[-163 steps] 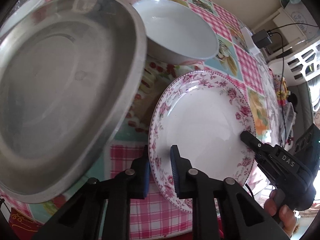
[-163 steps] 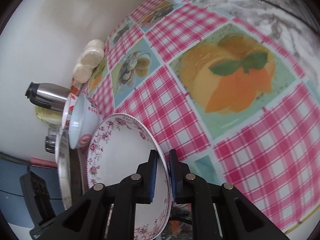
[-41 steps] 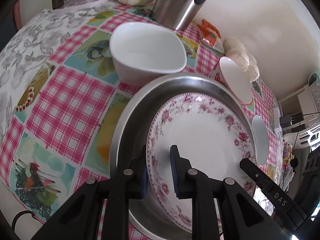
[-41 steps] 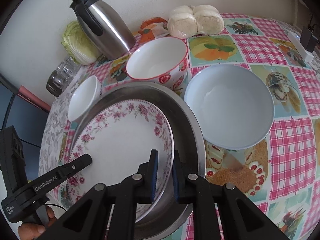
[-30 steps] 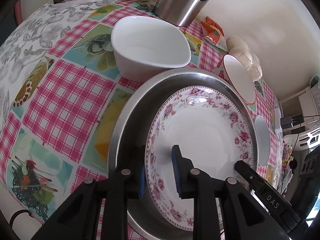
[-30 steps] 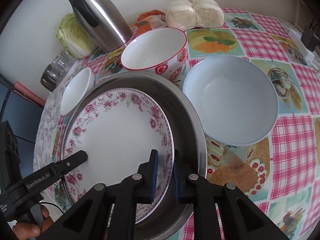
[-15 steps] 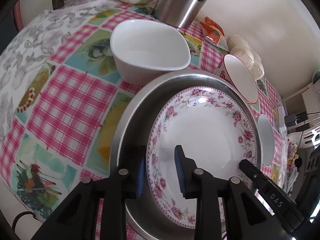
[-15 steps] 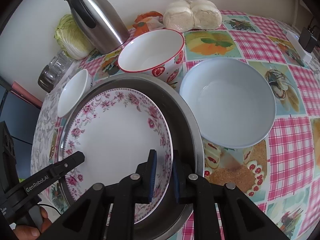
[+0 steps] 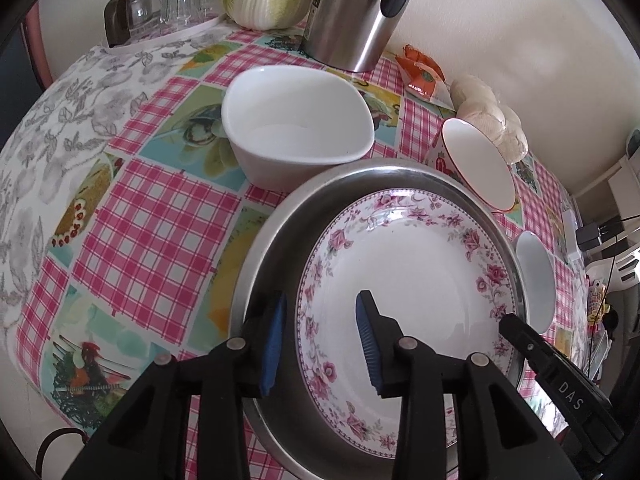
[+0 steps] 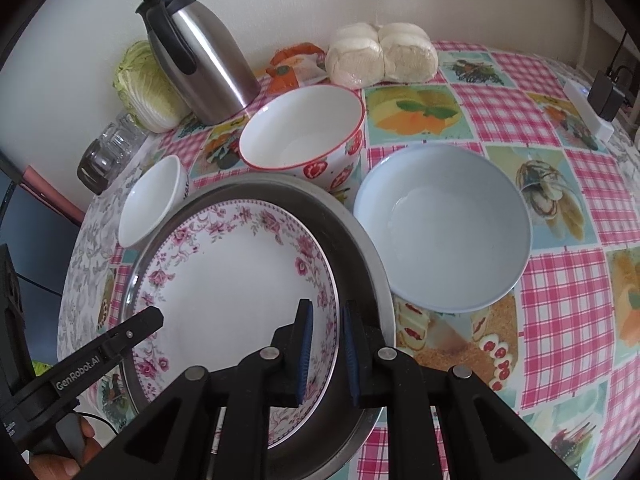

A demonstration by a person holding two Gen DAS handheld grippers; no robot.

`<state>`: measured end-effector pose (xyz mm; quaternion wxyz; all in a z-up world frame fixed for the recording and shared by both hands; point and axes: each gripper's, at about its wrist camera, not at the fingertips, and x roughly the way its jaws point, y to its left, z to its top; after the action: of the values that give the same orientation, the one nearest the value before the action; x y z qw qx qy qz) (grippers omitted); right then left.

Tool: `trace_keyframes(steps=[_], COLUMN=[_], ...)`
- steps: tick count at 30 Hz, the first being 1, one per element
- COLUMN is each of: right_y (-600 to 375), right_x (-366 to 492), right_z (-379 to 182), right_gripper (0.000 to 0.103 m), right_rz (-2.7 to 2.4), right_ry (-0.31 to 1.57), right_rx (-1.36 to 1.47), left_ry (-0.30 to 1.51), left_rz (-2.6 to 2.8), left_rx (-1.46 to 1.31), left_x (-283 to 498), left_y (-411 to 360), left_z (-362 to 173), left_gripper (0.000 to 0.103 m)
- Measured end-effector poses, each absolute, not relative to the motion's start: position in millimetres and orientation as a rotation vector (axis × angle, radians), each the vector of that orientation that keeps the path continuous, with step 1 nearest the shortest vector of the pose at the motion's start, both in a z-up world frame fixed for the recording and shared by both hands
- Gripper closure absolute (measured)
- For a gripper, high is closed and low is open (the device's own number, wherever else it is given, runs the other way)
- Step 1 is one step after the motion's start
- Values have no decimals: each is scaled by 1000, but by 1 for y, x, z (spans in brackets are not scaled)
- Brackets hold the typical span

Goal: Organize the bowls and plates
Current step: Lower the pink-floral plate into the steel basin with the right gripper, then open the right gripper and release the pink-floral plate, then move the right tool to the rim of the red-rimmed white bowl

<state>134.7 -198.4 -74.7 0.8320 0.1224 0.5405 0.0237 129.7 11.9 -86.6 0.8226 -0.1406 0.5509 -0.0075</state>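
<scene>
A pink-flowered plate [image 9: 404,288] lies inside a wide steel basin [image 9: 276,232]; both show in the right wrist view, plate [image 10: 228,272] and basin [image 10: 360,256]. My left gripper [image 9: 320,340] is open, its jaws astride the plate's near rim and not touching it. My right gripper [image 10: 325,350] has its jaws slightly apart around the plate's opposite rim. A white bowl [image 9: 296,136], a strawberry bowl [image 10: 304,136] and a pale blue bowl [image 10: 440,224] stand around the basin.
A steel thermos [image 10: 200,48], a cabbage [image 10: 140,84], glasses [image 9: 168,4], wrapped buns [image 10: 380,56] and an orange packet [image 10: 296,64] line the back wall. A white power strip [image 10: 588,108] lies at the right edge. The checked tablecloth [image 9: 152,220] covers the table.
The plate was carried over and lowered into the basin. In the last half second my left gripper opened wide off the rim, and my right gripper's jaws parted a little.
</scene>
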Motion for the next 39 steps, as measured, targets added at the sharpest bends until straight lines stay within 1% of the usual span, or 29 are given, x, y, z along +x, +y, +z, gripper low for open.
trace_keyframes(steps=[7, 11, 14, 15, 16, 18, 20, 22, 23, 26, 28, 31, 35, 38, 39], right_y=[-196, -196, -195, -195, -194, -194, -193, -192, -191, -187, -185, -184, -184, -184, -184], right_x=[131, 128, 126, 126, 126, 125, 126, 126, 126, 127, 126, 126, 127, 127, 127], right_z=[-61, -52, -47, -45, -44, -43, -43, -44, -45, -46, -46, -46, -47, -47, -47], right_gripper=[85, 85, 84, 74, 58, 41, 40, 30, 28, 20, 9, 0, 0, 0, 0], right_rz=[46, 47, 49, 46, 40, 29, 35, 43, 47, 61, 62, 55, 58, 62, 64], right_ry=[1098, 1060, 1032, 1027, 1023, 1015, 1014, 1018, 1021, 1022, 1021, 1019, 1029, 1026, 1022], right_rx=[236, 230, 218, 213, 207, 198, 191, 187, 182, 163, 152, 133, 125, 119, 117], left_ry=[1137, 1079, 1044, 1040, 1039, 1042, 1044, 1046, 1047, 1055, 1070, 1084, 1085, 1082, 1079], left_rz=[13, 13, 14, 16, 17, 26, 40, 55, 68, 96, 109, 120, 126, 131, 134], left_rx=[-269, -232, -193, -184, -179, -172, -169, -170, -168, -157, -151, -138, -105, -94, -91], left_x=[125, 122, 120, 119, 120, 121, 121, 121, 122, 121, 122, 122, 122, 122, 122], left_y=[12, 6, 0, -1, -1, 0, 1, 3, 4, 6, 8, 8, 5, 5, 5], left_z=[-77, -63, -55, -54, -53, -53, -54, -54, -54, -56, -59, -62, -63, -64, -64], left_gripper=[64, 63, 53, 48, 43, 39, 37, 28, 27, 25, 22, 20, 19, 13, 9])
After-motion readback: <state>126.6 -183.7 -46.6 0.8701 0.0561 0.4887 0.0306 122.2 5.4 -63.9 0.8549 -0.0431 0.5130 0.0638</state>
